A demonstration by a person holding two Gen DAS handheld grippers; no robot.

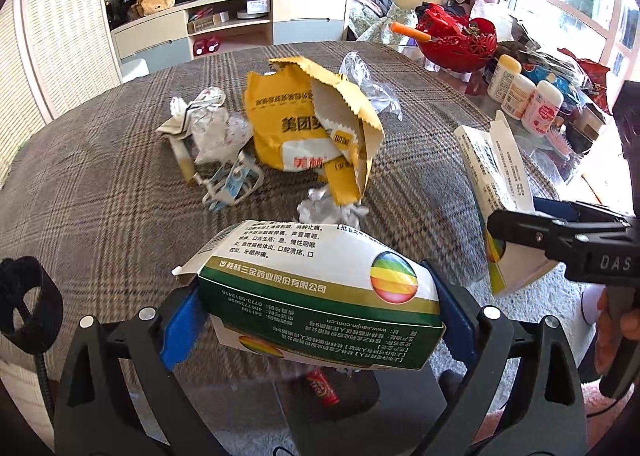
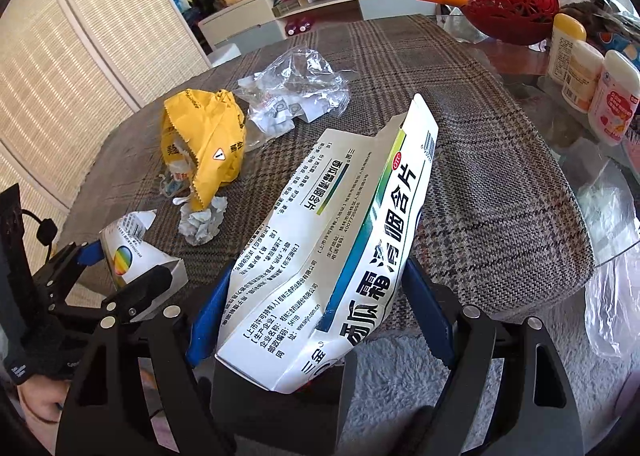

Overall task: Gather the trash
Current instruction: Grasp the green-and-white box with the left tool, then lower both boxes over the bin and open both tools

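Both hands loaded. My left gripper [image 1: 316, 320] has its fingers pinched across the green-banded box [image 1: 320, 280], long axis crosswise to the fingers, box squashed. My right gripper [image 2: 324, 316] is clamped on the base of the long white box [image 2: 340, 224], which sticks out forward and up along the fingers over the plaid surface [image 2: 500, 196].

Remaining trash sits ahead on that surface: yellow paper bag [image 1: 316, 128], crumpled tissue wad [image 1: 332, 210], clear plastic wrap [image 2: 296, 92], white scraps [image 1: 204, 124]. From the left wrist view the pile lies dead ahead, so left is nearer; right sees it ahead-left.

I judge both boxes need dumping before any more picking. No bin in view.
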